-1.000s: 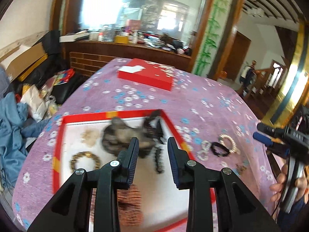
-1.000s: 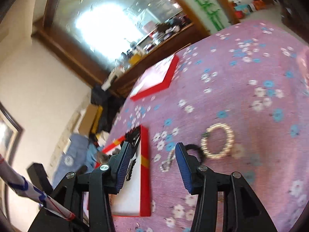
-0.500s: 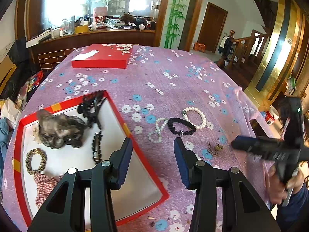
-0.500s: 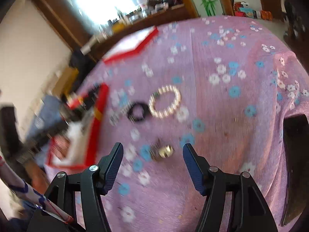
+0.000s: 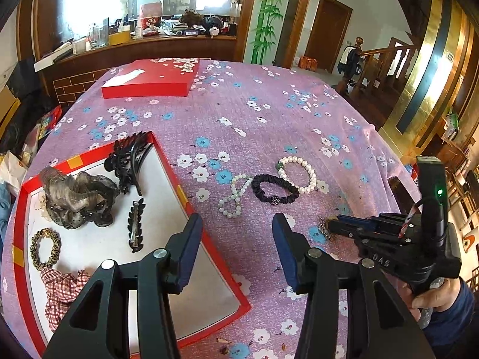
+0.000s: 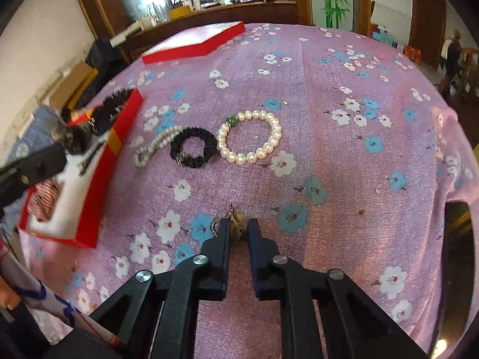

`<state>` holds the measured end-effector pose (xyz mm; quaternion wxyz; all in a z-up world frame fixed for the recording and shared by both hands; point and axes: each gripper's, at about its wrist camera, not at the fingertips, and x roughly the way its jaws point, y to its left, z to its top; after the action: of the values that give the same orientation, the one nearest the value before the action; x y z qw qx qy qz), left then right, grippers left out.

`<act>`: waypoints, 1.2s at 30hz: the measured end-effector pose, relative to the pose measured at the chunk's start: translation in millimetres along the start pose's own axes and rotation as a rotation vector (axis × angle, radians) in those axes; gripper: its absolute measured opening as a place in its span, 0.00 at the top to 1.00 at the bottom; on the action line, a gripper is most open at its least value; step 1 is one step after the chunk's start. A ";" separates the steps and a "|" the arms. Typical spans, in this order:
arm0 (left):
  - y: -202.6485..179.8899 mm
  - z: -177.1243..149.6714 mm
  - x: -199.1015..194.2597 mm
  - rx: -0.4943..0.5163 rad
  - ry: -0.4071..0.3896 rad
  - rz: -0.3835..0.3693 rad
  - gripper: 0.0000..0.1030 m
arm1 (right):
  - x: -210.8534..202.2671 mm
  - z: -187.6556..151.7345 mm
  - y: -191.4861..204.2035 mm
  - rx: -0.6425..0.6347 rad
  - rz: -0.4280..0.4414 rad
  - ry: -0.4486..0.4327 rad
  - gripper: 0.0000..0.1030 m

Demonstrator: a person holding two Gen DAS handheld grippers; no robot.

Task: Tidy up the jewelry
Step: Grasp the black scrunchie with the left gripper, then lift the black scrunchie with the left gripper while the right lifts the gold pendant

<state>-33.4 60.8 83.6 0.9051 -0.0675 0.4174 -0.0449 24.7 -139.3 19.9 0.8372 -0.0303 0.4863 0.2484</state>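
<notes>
A red-rimmed tray (image 5: 191,206) (image 6: 125,110) with a white floor holds a black claw clip (image 5: 131,158), a grey fabric hair piece (image 5: 77,200), a leaf barrette (image 5: 136,224), a gold scrunchie (image 5: 45,248) and a checked scrunchie (image 5: 60,290). On the purple cloth lie a small white bead bracelet (image 5: 235,194) (image 6: 155,145), a black scrunchie (image 5: 274,193) (image 6: 193,148) and a pearl bracelet (image 5: 298,173) (image 6: 250,136). My right gripper (image 6: 239,224) (image 5: 329,227) is shut on a small gold brooch (image 6: 238,220). My left gripper (image 5: 236,233) is open and empty above the tray's right rim.
A red box lid (image 5: 149,80) (image 6: 194,43) lies at the far side of the table. A cluttered wooden counter (image 5: 143,39) stands behind it. The table's right edge drops off near a dark gap (image 6: 458,239).
My right gripper swung to the gold brooch and closed on it. My left gripper drew back and turned right from over the tray, staying open.
</notes>
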 end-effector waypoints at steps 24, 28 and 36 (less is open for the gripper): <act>-87.5 20.6 115.8 0.208 0.103 0.085 0.77 | -44.7 -0.4 -75.0 0.321 0.318 -0.247 0.91; -81.6 17.3 113.0 0.176 0.092 0.060 0.98 | -43.1 -0.9 -73.4 0.318 0.321 -0.245 0.91; -67.5 7.0 79.3 0.107 0.043 -0.040 0.98 | -42.8 -0.3 -72.5 0.310 0.321 -0.251 0.91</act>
<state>21.6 -16.1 39.4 0.8972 -0.0263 0.4323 -0.0870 39.5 -219.3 41.4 0.8354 0.2073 0.4095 0.3024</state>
